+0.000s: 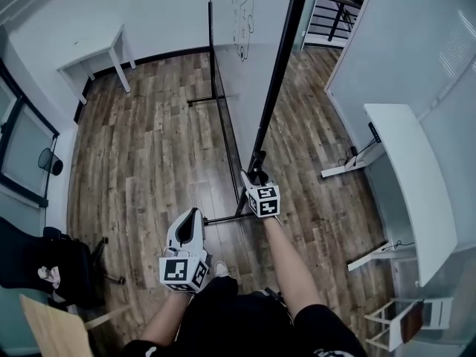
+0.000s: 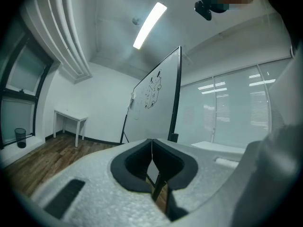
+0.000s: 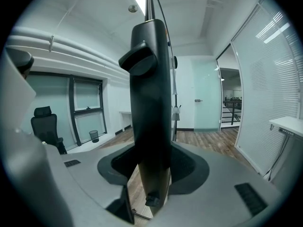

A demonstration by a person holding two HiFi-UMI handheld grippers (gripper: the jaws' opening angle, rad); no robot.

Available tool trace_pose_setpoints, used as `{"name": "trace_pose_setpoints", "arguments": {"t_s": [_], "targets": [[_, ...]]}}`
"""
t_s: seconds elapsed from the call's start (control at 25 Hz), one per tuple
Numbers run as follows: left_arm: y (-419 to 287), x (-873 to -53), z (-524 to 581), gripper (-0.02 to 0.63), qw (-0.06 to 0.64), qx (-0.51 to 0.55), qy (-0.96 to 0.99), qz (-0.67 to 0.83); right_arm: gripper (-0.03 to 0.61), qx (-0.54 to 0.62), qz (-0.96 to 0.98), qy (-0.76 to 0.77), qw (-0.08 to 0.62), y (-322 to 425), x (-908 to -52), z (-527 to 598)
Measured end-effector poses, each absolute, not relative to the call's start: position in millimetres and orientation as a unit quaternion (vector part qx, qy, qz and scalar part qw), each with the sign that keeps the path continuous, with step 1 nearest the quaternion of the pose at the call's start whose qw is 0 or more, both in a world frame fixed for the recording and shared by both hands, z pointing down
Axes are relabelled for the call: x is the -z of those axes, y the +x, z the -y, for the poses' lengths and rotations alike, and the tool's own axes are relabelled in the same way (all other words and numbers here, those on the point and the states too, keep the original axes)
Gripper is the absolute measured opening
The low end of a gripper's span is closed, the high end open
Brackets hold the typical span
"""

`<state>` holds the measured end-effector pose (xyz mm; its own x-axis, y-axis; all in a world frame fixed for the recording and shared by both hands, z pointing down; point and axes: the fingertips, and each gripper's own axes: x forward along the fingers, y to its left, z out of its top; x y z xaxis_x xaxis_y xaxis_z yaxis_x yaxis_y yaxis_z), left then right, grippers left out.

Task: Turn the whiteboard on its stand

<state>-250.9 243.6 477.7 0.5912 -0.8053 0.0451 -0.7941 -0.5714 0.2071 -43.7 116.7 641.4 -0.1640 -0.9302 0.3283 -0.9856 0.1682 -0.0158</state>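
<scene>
The whiteboard stands on its black stand and shows nearly edge-on from above, with drawings on its white face. Its black side frame runs down toward me. My right gripper is shut on the lower end of that frame. In the right gripper view the black frame post fills the gap between the jaws of the right gripper. My left gripper hangs to the left of the stand, apart from it, shut on nothing. In the left gripper view, beyond the left gripper, the whiteboard stands ahead.
The stand's floor bar lies between my grippers. A white table is at the far left wall, and a long white desk is on the right. An office chair and a waste bin stand at the left.
</scene>
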Motion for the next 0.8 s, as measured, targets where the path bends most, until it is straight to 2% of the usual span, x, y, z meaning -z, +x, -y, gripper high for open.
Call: {"name": "trace_pose_setpoints", "arguments": {"t_s": [0.8], "targets": [[-233.1,-494.5,-423.1,0.018,0.116,0.019,0.864,0.49,0.184,-0.101,0.768,0.623,0.108,-81.6,-635.2,-299.0]]}}
